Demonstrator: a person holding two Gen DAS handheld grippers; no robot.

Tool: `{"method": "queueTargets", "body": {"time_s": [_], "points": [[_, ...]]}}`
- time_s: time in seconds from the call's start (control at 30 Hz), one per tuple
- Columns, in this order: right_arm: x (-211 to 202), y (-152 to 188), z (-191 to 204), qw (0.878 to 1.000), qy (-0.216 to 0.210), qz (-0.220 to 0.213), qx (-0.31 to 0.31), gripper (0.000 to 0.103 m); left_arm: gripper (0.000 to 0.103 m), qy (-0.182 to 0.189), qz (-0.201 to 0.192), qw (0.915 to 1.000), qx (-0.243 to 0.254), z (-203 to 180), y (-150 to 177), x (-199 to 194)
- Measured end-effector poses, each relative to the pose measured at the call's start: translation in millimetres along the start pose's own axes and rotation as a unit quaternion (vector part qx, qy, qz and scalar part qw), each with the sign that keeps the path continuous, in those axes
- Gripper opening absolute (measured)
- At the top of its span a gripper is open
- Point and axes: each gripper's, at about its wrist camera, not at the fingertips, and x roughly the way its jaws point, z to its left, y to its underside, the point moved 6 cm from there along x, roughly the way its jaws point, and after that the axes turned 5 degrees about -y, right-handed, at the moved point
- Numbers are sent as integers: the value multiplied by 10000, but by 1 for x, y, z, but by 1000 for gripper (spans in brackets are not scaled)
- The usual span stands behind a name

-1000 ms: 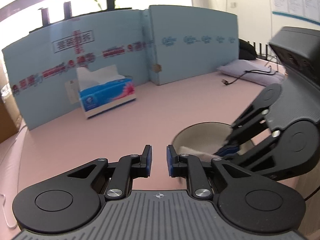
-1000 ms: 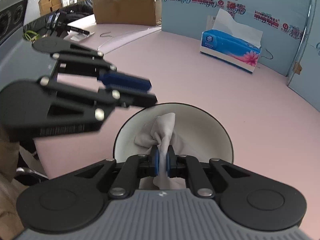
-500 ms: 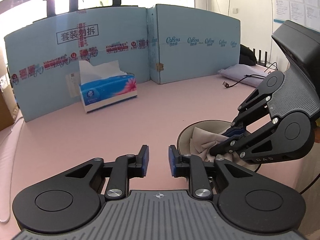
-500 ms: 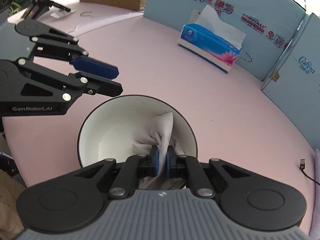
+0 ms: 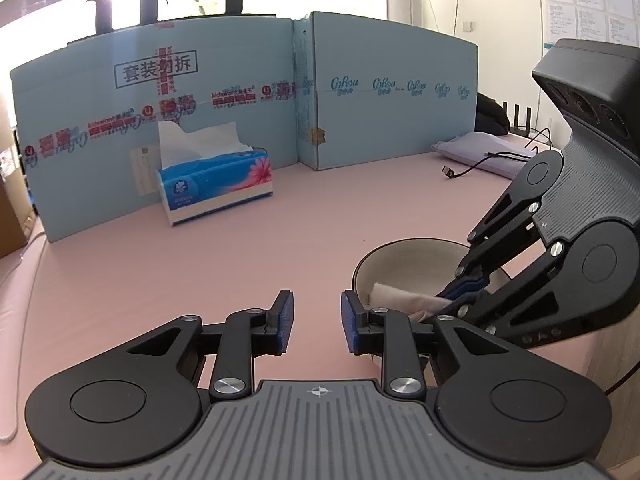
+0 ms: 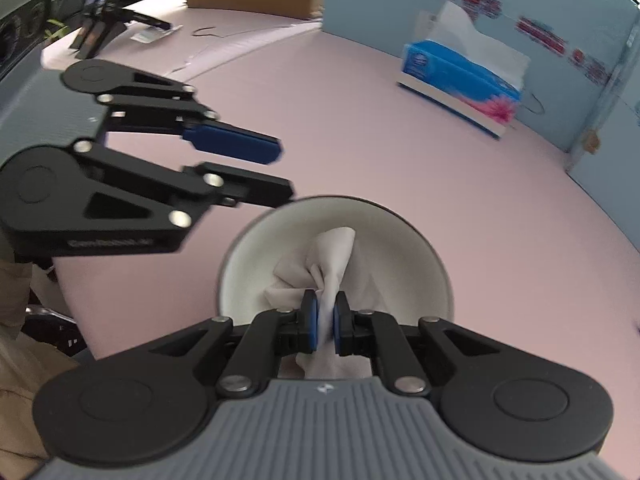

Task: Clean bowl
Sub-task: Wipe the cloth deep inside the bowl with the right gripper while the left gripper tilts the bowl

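Tissue (image 6: pixel 325 270), white and crumpled, is pinched between the blue pads of the right claw (image 6: pixel 325 322), whose jaws are closed tightly on it inside the bowl (image 6: pixel 256 240). That bowl, white inside with a dark rim, sits on the pink bench (image 6: pixel 400 152) near its front edge. In the left wrist view the bowl (image 5: pixel 400 256) appears to the right, with the right claw (image 5: pixel 460 298) reaching down into it and the tissue (image 5: pixel 400 298) lying against the inner wall. Just beside the bowl hovers the left claw (image 5: pixel 316 322), its jaws parted with bare bench showing between the blue pads (image 5: pixel 285 322) and nothing held; seen from the right wrist camera, the left claw (image 6: pixel 276 172) has its lower finger just at the bowl's far-left rim, though contact cannot be judged. Farther back on the bench stands a blue tissue box (image 5: pixel 216 184) with a sheet sticking up, in front of light blue cardboard panels (image 5: pixel 380 108).
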Motion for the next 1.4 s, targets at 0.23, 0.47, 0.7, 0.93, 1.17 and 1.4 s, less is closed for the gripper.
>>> {"method": "queueTargets", "body": {"time_s": [0.23, 0.47, 0.7, 0.93, 1.17, 1.4], "points": [[2, -3, -4, 9982, -426, -150, 405, 11, 39, -48, 28, 10000, -22, 1, 2, -2], [-1, 1, -11, 9893, -1021, -306, 1000, 11, 41, -62, 53, 10000, -4, 0, 2, -2], [-6, 4, -12, 9819, -1346, -453, 1251, 11, 46, -106, 41, 9999, -8, 2, 3, -5], [-12, 4, -15, 9768, -1535, -628, 1355, 11, 47, -154, 35, 9999, -4, 4, 3, -6], [-19, 4, -11, 9796, -1522, -637, 1147, 11, 48, -179, 7, 9998, 24, 4, 1, -8], [-15, 10, -7, 9885, -1320, -201, 712, 11, 51, -116, -73, 9999, 44, 2, -2, -9]]}}
